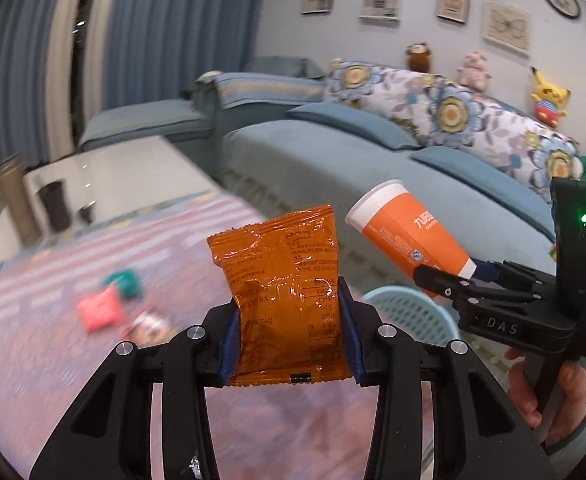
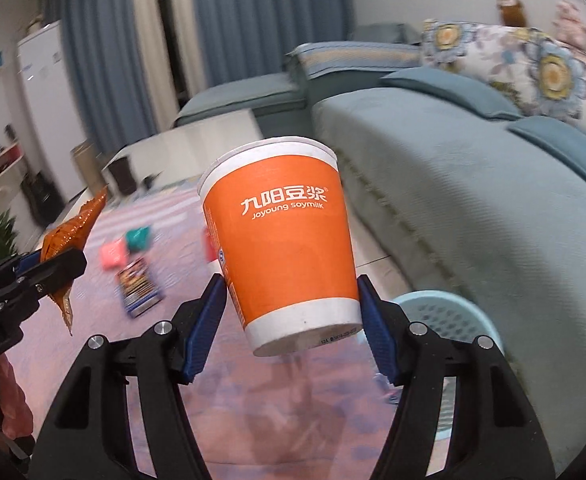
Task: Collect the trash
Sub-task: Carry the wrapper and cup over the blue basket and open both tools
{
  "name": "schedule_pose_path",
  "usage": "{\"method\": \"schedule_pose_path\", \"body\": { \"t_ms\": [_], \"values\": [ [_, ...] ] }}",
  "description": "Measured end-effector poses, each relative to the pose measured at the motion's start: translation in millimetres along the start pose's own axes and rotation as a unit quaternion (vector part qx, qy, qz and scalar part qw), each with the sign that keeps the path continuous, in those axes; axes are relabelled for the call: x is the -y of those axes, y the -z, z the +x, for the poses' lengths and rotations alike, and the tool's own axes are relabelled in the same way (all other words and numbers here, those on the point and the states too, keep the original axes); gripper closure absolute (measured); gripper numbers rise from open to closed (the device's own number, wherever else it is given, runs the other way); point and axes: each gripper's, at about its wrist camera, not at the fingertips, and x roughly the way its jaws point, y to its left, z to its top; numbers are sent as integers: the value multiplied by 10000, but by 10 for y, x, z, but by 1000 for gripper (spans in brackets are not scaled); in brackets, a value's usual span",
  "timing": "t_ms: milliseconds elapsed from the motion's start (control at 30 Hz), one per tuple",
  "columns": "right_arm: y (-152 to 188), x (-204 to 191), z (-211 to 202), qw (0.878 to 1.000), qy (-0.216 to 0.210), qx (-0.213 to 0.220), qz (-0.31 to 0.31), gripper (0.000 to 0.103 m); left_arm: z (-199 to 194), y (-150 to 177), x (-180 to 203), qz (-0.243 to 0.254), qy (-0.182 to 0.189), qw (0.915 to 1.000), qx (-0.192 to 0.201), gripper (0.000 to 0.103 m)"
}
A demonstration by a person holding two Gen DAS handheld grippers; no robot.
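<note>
- Two hand-held grippers, each carrying one piece of trash, both lifted above the patterned pink rug [image 1: 277,432].
- Left gripper [image 1: 291,334]: blue pads clamped on the lower part of an orange snack packet [image 1: 281,284]; packet upright, crinkled, its top standing free above the fingers; in the right wrist view the same packet [image 2: 71,236] appears edge-on at the left margin.
- Right gripper [image 2: 291,322]: blue pads pressed against the two sides of an orange paper cup [image 2: 281,240], near its white base; cup tilted slightly, rim uppermost, white lettering "joyoung soymilk" on its side; in the left wrist view the cup [image 1: 409,236] leans rim-first to the left; a hand [image 1: 549,388] grips the handle below.
- Light blue basket [image 2: 449,316]: perforated wall, on the floor below and right of the cup, beside the blue sofa [image 2: 473,184].
- Loose items on the rug, well apart from both grippers, blurred: pink packet [image 2: 111,254]; teal packet [image 2: 137,238]; dark printed packet [image 2: 139,288].
- Background: floral cushions [image 1: 433,104]; plush toys [image 1: 549,96] along the sofa back; framed pictures [image 1: 381,2]; blue curtains [image 1: 153,36]; white low table [image 1: 113,176].
</note>
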Motion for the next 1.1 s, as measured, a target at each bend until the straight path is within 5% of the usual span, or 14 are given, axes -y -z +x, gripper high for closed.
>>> {"method": "schedule_pose_path", "body": {
  "t_ms": [167, 300, 567, 833, 1100],
  "values": [
    [7, 623, -53, 9981, 439, 38, 419, 41, 389, -192, 529, 364, 397, 9985, -53, 63],
    [125, 1123, 25, 9942, 787, -102, 732, 41, 868, -229, 823, 478, 982, 9926, -532, 63],
    [528, 1787, 360, 9803, 1202, -641, 1430, 41, 1863, 43, 1198, 481, 1592, 9752, -1462, 61],
    [933, 2097, 752, 9655, 1172, -1250, 1959, 40, 2270, 291, 1400, 596, 1521, 9691, -1850, 52],
    [1073, 2161, 792, 9608, 1086, -1331, 2175, 40, 2263, 333, 1337, 551, 1556, 9675, -1914, 37]
  ]
}}
